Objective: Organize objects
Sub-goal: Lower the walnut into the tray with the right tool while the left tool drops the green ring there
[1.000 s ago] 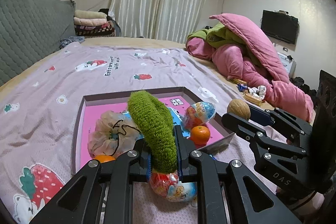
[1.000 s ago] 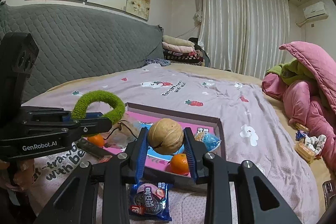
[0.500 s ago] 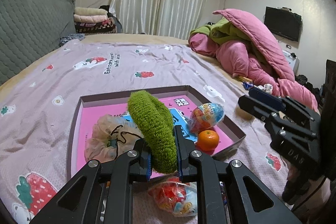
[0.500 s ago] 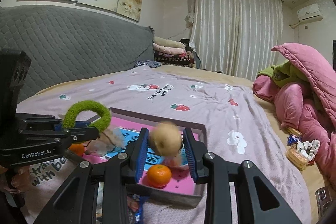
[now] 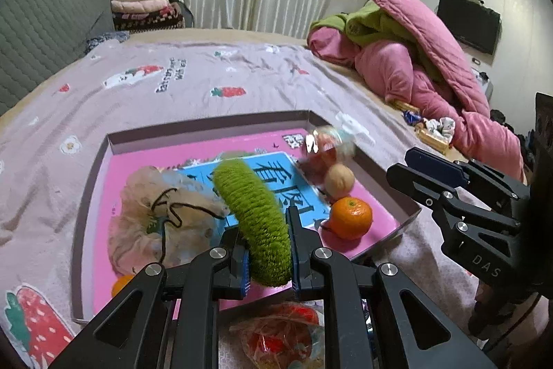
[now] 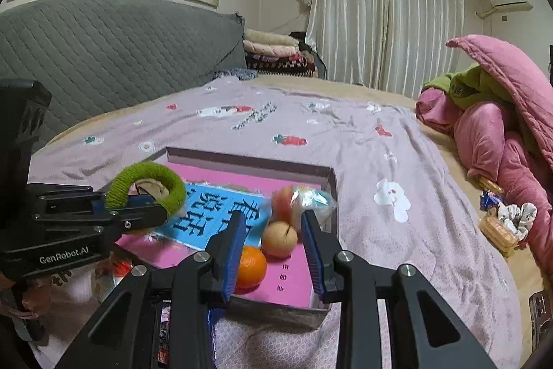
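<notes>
Walnut [image 6: 279, 238] lies in the shallow pink-lined box [image 6: 249, 163] on the bed [image 6: 345, 134], touching the tangerine [image 6: 251, 266] and close to a wrapped surprise egg [image 6: 304, 201]. Above it the right gripper [image 6: 273, 246] hangs with jaws wide and empty. The left gripper [image 5: 268, 253] pinches a green yarn ring [image 5: 255, 217] over the box.

One box [image 5: 103, 161], two oranges [image 5: 350, 218] [image 5: 119, 286], one walnut [image 5: 340, 177]. One green ring [image 5: 259, 220], one mesh pouch [image 5: 162, 217], one wrapped egg [image 5: 328, 140].
</notes>
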`<state>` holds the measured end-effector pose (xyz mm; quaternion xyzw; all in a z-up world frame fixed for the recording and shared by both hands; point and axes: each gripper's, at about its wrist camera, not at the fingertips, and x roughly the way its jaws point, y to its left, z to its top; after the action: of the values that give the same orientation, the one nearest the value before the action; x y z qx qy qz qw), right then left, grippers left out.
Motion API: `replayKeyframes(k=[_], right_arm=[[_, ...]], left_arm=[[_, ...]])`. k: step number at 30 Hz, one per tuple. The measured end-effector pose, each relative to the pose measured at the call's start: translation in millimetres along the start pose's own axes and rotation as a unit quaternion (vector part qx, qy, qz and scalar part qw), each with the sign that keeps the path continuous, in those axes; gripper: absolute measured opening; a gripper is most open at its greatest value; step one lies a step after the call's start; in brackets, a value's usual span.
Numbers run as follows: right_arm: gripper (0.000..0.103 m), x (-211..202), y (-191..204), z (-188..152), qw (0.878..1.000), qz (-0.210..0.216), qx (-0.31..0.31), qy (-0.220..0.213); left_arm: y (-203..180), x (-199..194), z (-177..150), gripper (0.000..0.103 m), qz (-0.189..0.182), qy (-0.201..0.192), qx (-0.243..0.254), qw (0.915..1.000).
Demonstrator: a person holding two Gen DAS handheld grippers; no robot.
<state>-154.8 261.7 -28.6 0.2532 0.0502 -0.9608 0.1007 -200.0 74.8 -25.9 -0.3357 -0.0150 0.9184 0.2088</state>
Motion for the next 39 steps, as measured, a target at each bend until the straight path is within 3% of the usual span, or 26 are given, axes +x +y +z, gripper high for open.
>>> replayKeyframes(k=[7,14,17,19,27,31,39], right_arm=[[0.034,21.1,-7.8,-8.5,0.999,0.000,0.019,0.044],[0.034,27.0,-12.3,-13.8,0.998,0.003,0.031,0.057],[0.034,26.2,-11.6,-14.0,0.998,0.004,0.031,0.055],[0.034,25.5,-11.0,-14.2,0.998,0.005,0.032,0.052],[0.034,23.0,-4.5,-14.8,0.998,0.011,0.020,0.051],[0.034,20.1,-2.2,-14.9,0.999,0.013,0.017,0.048],[0.059,12.8,0.7,-14.4,0.999,0.014,0.019,0.035]], left_arm=[[4.0,11.1,-3.0,0.017,-0.005,0.020,-0.010,0.9997],[4.8,15.3,-5.7,0.017,-0.006,0.033,-0.014,0.9994],[6.1,16.1,-6.9,0.030,0.012,0.037,-0.011,0.9992],[8.5,17.5,-8.5,0.052,0.024,0.044,-0.011,0.9987],[16.2,9.0,-8.7,0.057,0.047,0.036,-0.006,0.9982],[19.9,0.8,-7.2,0.065,0.055,0.029,-0.007,0.9980],[24.4,-24.9,-2.7,0.072,0.052,0.002,-0.017,0.9985]])
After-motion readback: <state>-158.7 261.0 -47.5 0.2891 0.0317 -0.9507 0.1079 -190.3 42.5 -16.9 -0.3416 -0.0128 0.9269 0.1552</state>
